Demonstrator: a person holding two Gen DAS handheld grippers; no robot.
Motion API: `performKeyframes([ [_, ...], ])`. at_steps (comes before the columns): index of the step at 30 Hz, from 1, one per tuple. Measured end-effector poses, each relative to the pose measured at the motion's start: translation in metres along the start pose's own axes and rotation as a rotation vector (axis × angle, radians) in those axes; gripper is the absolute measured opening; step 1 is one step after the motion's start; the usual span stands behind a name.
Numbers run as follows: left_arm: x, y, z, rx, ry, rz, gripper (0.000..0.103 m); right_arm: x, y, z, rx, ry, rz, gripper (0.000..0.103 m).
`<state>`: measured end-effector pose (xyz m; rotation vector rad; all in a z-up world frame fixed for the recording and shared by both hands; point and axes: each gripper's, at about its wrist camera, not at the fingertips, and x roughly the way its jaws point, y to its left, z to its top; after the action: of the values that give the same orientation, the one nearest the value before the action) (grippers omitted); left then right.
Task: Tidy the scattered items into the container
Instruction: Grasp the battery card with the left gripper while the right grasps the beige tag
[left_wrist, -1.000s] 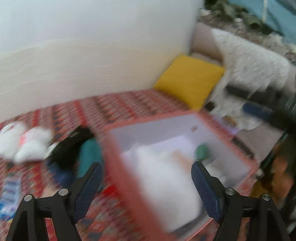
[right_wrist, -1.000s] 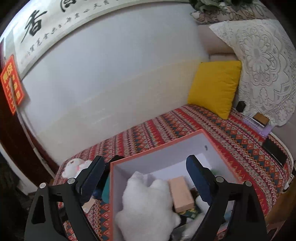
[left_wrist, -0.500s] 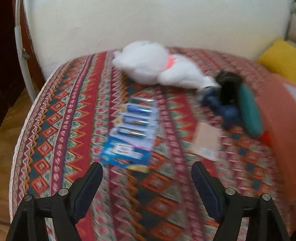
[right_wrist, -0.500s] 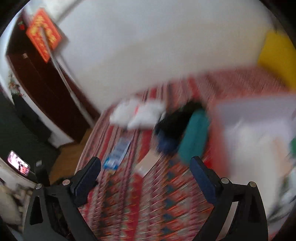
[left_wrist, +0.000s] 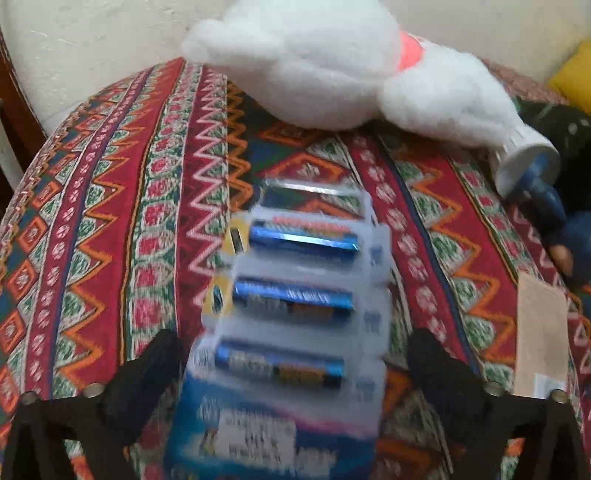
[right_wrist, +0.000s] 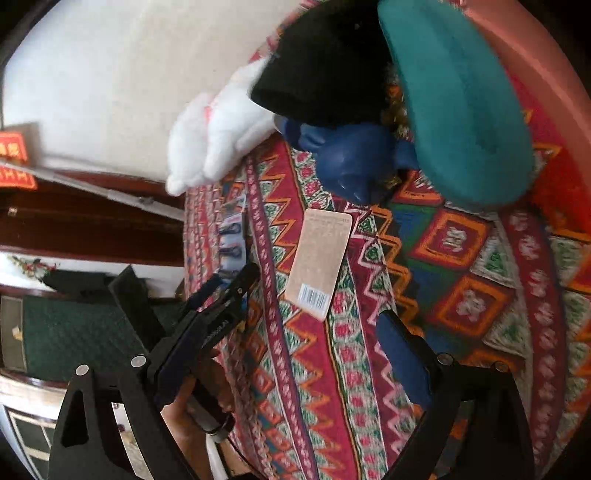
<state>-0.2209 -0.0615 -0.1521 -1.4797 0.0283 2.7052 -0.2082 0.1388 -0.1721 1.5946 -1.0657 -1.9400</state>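
Woven red-patterned cloth (left_wrist: 110, 229) covers the bed where scattered items wait to be tidied. At its middle lies the battery pack (left_wrist: 291, 306), flat on the cloth, its cells crosswise. The left gripper (left_wrist: 291, 365) straddles the pack's near end, jaws just opened to their widest with the pack between them, pads clear of its edges; the wide spread looks meant to take the pack across its width. Beyond the pack rests a white plush (left_wrist: 332, 70), touching the wall side of the cloth. To the pack's right lies a tan card (right_wrist: 319, 264), barcode end nearest the right gripper (right_wrist: 317, 339), whose jaws stand spread and empty just short of it, probably lining up on the card. Farther right of the pack sit a blue toy (right_wrist: 351, 162), a black item (right_wrist: 325, 62) and a teal pouch (right_wrist: 461, 110), leaning against the orange box (right_wrist: 546, 74), the container, well apart from the pack.
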Motion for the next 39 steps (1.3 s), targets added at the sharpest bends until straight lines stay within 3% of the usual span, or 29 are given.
performKeyframes([
  [2, 0.0, 0.004, 0.001, -0.012, -0.012, -0.018, 0.1, 0.015, 0.0, 0.004, 0.003, 0.008, 0.002, 0.096],
  [5, -0.007, 0.019, 0.003, -0.087, -0.012, -0.063, 0.084, 0.029, 0.013, 0.009, -0.044, -0.025, 0.001, 0.1],
  [9, -0.021, 0.033, -0.003, -0.104, -0.013, -0.159, 0.082, 0.04, 0.02, 0.016, -0.081, -0.055, -0.001, 0.099],
  [13, -0.038, 0.027, -0.011, -0.054, -0.031, -0.13, 0.082, 0.04, 0.02, 0.019, -0.096, -0.077, -0.016, 0.088],
  [16, -0.067, 0.016, -0.016, -0.004, -0.11, -0.104, 0.082, 0.04, 0.021, 0.019, -0.116, -0.09, -0.023, 0.085],
  [17, -0.077, 0.013, -0.016, 0.005, -0.139, -0.115, 0.079, 0.04, 0.022, 0.019, -0.122, -0.094, -0.024, 0.084],
  [18, -0.085, 0.011, -0.016, 0.012, -0.158, -0.121, 0.068, 0.041, 0.023, 0.019, -0.128, -0.099, -0.026, 0.083],
  [20, -0.096, 0.009, -0.017, 0.022, -0.178, -0.129, 0.068, 0.04, 0.024, 0.018, -0.148, -0.113, -0.045, 0.08],
  [22, -0.096, 0.007, -0.015, 0.04, -0.177, -0.141, 0.068, 0.041, 0.028, 0.015, -0.174, -0.126, -0.082, 0.074],
  [23, -0.092, 0.006, -0.016, 0.05, -0.167, -0.138, 0.068, 0.041, 0.031, 0.013, -0.201, -0.138, -0.13, 0.057],
  [24, -0.086, 0.006, -0.017, 0.059, -0.148, -0.132, 0.068, 0.043, 0.034, 0.012, -0.227, -0.14, -0.168, 0.017],
  [25, -0.081, 0.007, -0.02, 0.064, -0.126, -0.129, 0.068, 0.046, 0.035, 0.012, -0.248, -0.135, -0.191, 0.0],
  [28, -0.059, 0.008, -0.029, 0.09, -0.033, -0.113, 0.069, 0.046, 0.035, 0.012, -0.258, -0.134, -0.209, 0.001],
  [31, -0.041, 0.013, -0.039, 0.134, 0.004, -0.066, 0.073, 0.04, 0.042, 0.012, -0.265, -0.138, -0.191, 0.0],
  [32, -0.039, 0.015, -0.04, 0.141, -0.001, -0.052, 0.081, 0.038, 0.044, 0.013, -0.264, -0.134, -0.179, 0.0],
  [33, -0.036, 0.017, -0.041, 0.139, 0.007, -0.022, 0.1, 0.036, 0.045, 0.014, -0.257, -0.125, -0.168, 0.0],
  [34, -0.034, 0.02, -0.042, 0.134, 0.008, -0.01, 0.103, 0.036, 0.045, 0.015, -0.248, -0.115, -0.158, 0.0],
  [39, -0.029, 0.024, -0.043, 0.11, 0.005, -0.021, 0.103, 0.045, 0.036, 0.015, -0.219, -0.055, -0.143, 0.001],
])
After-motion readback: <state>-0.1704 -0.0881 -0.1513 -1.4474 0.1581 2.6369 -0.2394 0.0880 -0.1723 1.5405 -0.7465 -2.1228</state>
